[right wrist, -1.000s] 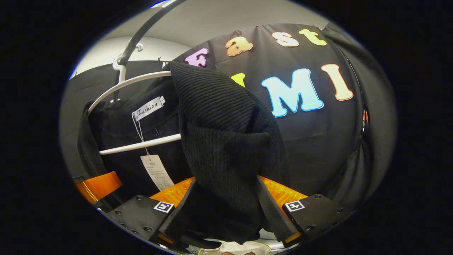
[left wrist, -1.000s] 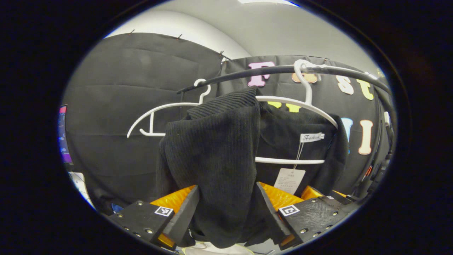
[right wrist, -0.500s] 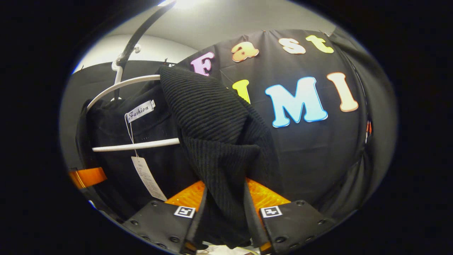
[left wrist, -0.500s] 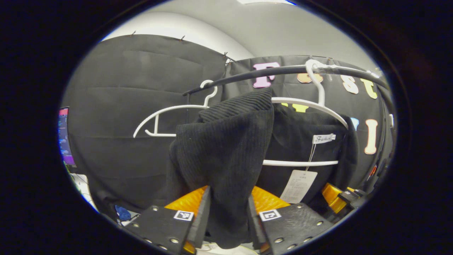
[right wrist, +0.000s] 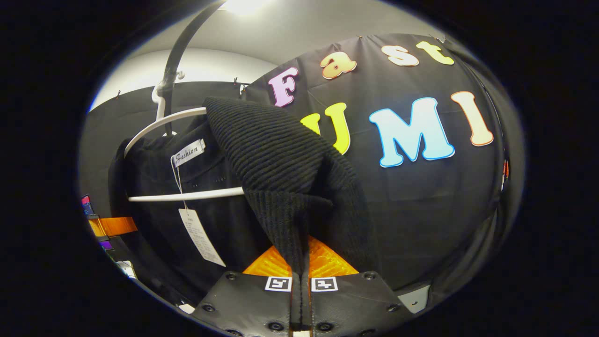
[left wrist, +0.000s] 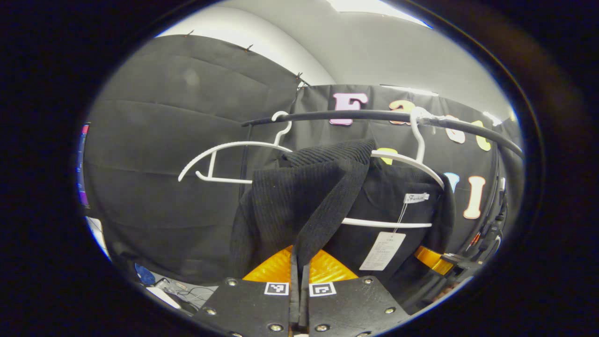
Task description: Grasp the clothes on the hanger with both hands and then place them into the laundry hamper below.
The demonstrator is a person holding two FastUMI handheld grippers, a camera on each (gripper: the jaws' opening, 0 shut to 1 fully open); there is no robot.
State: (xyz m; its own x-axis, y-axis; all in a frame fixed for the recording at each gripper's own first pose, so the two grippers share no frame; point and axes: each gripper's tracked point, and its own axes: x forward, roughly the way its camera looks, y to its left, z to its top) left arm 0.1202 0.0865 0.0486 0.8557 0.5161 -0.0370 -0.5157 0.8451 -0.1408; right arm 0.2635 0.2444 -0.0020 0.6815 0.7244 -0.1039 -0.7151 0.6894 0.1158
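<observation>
A black ribbed knit garment hangs on a white plastic hanger, which is hooked over a dark, curved metal rail high in the booth. In the left gripper view, the left gripper has its two fingers drawn together on a fold of the knit, so that only a thin strip of cloth runs down between them; the fabric stretches up tight from the fingers to the hanger's near shoulder. To the left of it on the same rail hangs a second white hanger, bare.

In the right gripper view, the right gripper is likewise pinched narrow on a gathered fold of the same black ribbed knit garment, the cloth rising from between the fingers to the white plastic hanger and its lower bar. The dark rail sweeps up toward the ceiling at upper left.

A small woven neck label sits inside the collar, and a white paper swing tag dangles from it on a thread (the same tag shows in the left gripper view, right of the pinched fold). Far right and low in the left gripper view, part of the other gripper is near the garment's far side.
</observation>
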